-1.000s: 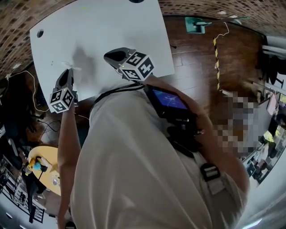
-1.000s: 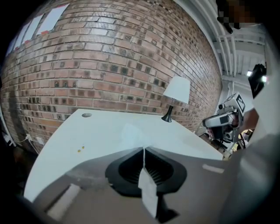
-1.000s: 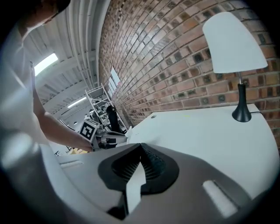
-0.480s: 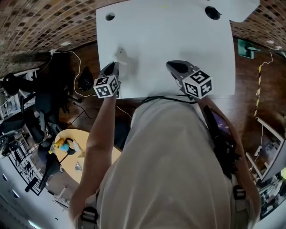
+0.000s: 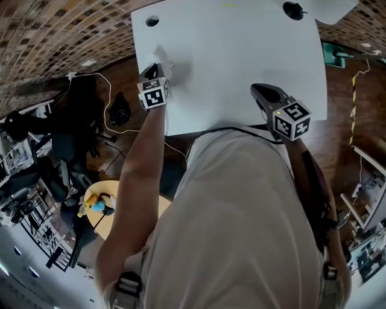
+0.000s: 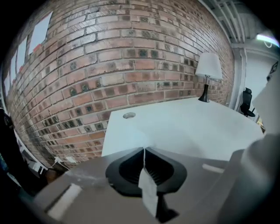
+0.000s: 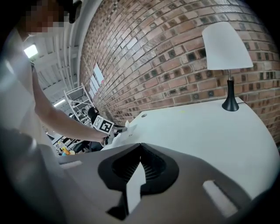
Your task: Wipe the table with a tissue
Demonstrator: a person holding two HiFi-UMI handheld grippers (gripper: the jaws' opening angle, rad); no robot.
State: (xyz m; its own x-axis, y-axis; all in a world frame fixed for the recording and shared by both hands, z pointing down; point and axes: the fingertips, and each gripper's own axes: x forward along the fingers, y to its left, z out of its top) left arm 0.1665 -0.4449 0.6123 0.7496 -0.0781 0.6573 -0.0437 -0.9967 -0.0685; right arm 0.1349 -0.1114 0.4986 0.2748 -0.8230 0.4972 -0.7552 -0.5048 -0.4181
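Note:
A white tissue [image 5: 162, 59] lies crumpled on the white table [image 5: 241, 54] close to its left edge. My left gripper [image 5: 154, 69] is shut on the tissue, jaws pressed together in the left gripper view [image 6: 144, 149]. The right gripper view shows that gripper's marker cube [image 7: 105, 125] and the tissue [image 7: 124, 132] bunched at its tip on the table [image 7: 197, 131]. My right gripper [image 5: 259, 89] hovers over the table's near right part, away from the tissue. Its jaws [image 7: 141, 145] meet at the tip with nothing between them.
A lamp with a white shade [image 7: 225, 43] and black base [image 5: 294, 9] stands at the table's far right corner. A cable hole [image 5: 152, 21] sits at the far left corner. A brick wall [image 6: 109, 65] runs behind the table. Cables and chairs [image 5: 114, 108] crowd the floor at the left.
My left gripper has slid the tissue along the table's left edge, away from the near edge toward the cable hole. The right gripper has drifted a little to the right.

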